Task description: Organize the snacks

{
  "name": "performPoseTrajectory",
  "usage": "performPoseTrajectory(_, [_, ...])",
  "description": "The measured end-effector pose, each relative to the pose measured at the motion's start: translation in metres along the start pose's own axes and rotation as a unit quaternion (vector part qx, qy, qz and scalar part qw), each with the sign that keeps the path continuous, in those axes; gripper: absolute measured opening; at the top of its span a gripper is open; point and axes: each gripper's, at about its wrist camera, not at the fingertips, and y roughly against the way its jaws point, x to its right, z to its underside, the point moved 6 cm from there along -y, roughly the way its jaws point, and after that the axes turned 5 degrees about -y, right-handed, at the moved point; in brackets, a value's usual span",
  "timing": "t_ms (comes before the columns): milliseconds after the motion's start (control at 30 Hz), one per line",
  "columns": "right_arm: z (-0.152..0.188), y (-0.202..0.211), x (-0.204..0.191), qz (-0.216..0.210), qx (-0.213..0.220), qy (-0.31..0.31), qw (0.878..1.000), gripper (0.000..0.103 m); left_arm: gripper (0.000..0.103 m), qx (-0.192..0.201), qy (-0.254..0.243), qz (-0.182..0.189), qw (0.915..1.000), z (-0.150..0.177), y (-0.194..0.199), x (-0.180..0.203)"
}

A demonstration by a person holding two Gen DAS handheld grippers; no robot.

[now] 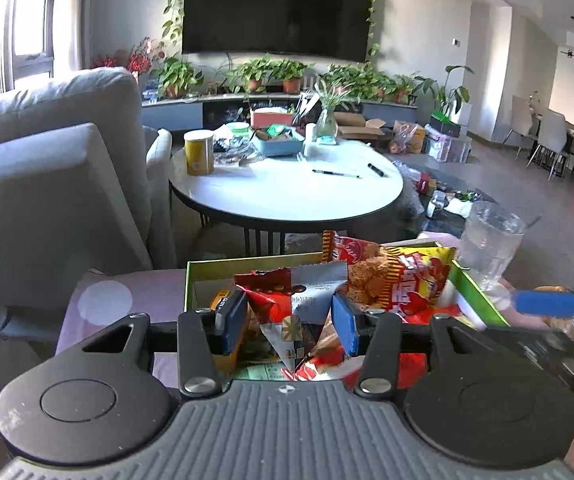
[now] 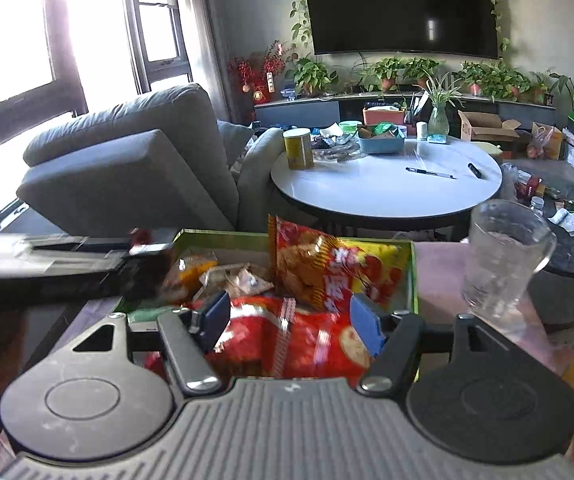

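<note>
One triangular snack packet (image 1: pixel 293 312), red and silver, sits pinched between the pads of the left tongs (image 1: pixel 291 318), held above the green box (image 1: pixel 247 265). The box stands on a pale purple worktop (image 1: pixel 127 284) and holds several red and yellow snack bags (image 2: pixel 327 272). The right tongs (image 2: pixel 291 322) are spread wide over a red bag (image 2: pixel 299 344) at the box's near end, gripping nothing. A clear plastic cup (image 2: pixel 503 256) stands just right of the box. Beyond it is a round white table (image 1: pixel 287 188).
</note>
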Motion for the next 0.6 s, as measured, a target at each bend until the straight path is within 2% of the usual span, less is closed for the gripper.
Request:
performPoseTrajectory(33, [0.002, 0.002, 0.002, 0.001, -0.002, 0.003, 1.0, 0.08, 0.045, -0.005, 0.002, -0.004, 1.0, 0.0, -0.004, 0.0])
performPoseTrajectory(100, [0.007, 0.004, 0.003, 0.0, -0.005, 0.007, 1.0, 0.08, 0.062, -0.013, 0.01, -0.011, 0.9998, 0.002, -0.008, -0.002])
performPoseTrajectory(167, [0.012, 0.006, 0.005, -0.003, -0.012, 0.01, 1.0, 0.08, 0.07, -0.011, 0.012, -0.015, 0.9998, 0.004, -0.005, -0.002])
performPoseTrajectory(367, [0.029, 0.01, 0.003, -0.007, -0.031, 0.028, 0.999, 0.081, 0.075, -0.003, 0.008, -0.023, 0.9997, 0.009, 0.02, 0.0])
performPoseTrajectory(600, [0.049, 0.026, 0.002, -0.015, -0.053, 0.035, 0.998, 0.083, 0.08, 0.008, -0.013, -0.011, 0.9998, 0.029, 0.064, 0.012])
